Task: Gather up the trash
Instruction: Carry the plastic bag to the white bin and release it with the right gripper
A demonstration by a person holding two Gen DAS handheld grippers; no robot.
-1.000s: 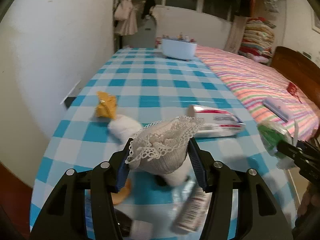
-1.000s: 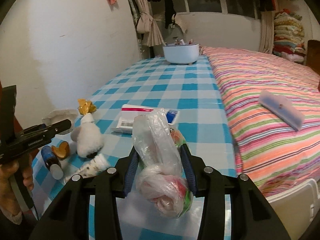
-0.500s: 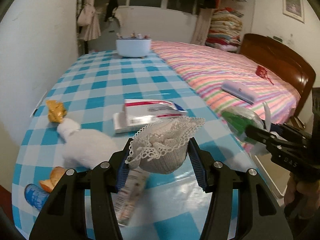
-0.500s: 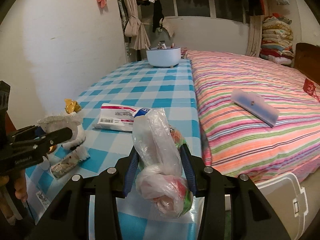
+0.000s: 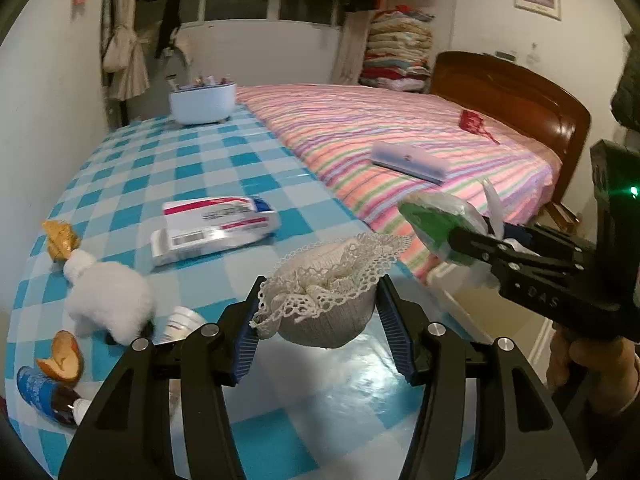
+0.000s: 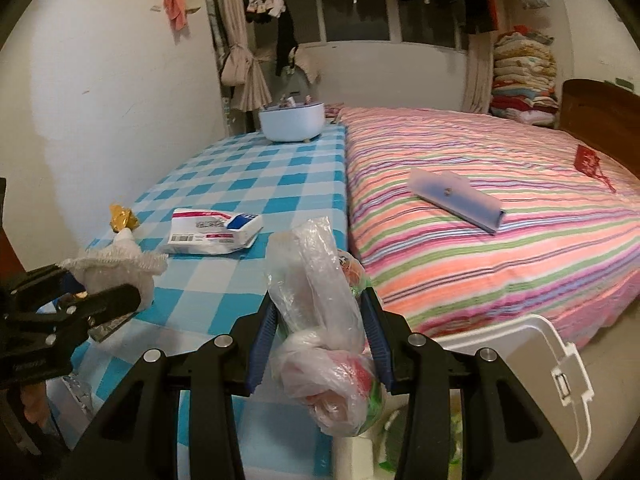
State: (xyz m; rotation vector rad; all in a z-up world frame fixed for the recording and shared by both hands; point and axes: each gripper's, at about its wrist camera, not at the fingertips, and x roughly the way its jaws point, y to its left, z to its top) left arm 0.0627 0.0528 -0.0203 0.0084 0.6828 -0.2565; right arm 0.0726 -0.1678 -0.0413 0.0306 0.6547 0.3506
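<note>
My left gripper (image 5: 318, 320) is shut on a cream lace-trimmed sock (image 5: 328, 300), held above the near edge of the blue checked table (image 5: 192, 160). My right gripper (image 6: 320, 320) is shut on a knotted clear plastic bag of trash (image 6: 320, 320), held over the table's right edge above a white bin (image 6: 532, 364) with its lid open. The right gripper with the bag also shows in the left wrist view (image 5: 452, 228). The left gripper with the sock shows in the right wrist view (image 6: 116, 280).
On the table lie a white wipes pack (image 5: 212, 228), a white plush toy (image 5: 108, 300), a gold wrapper (image 5: 60, 236), an orange peel (image 5: 60, 360), a blue bottle (image 5: 40, 396) and a white tub (image 5: 202, 100). A striped bed (image 6: 500, 208) stands to the right.
Both grippers have swung right, toward the table's right edge and the bed, each still holding its item. The white bin has come into the right wrist view.
</note>
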